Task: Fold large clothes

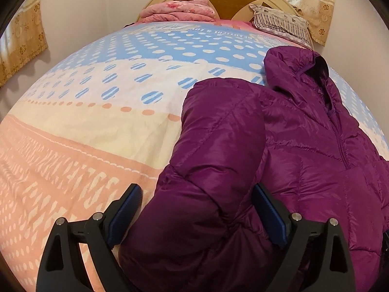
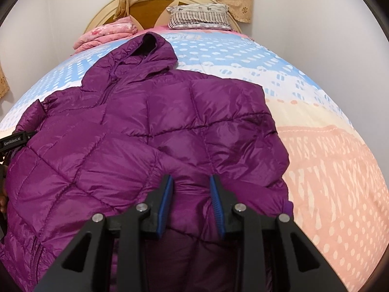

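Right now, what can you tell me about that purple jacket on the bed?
The purple jacket is a shiny quilted puffer with a hood and a front zipper, lying flat on the patterned bedspread, hood toward the headboard. One sleeve is folded in over the body. The left gripper straddles that sleeve with jaws wide open; the right gripper, jaws partly open, has fabric near the hem between them.

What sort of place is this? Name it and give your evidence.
A bedroom, almost certainly: a purple puffer jacket lies on a bed with a patterned bedspread, a rounded headboard behind it, and a striped pillow beside folded pink bedding.
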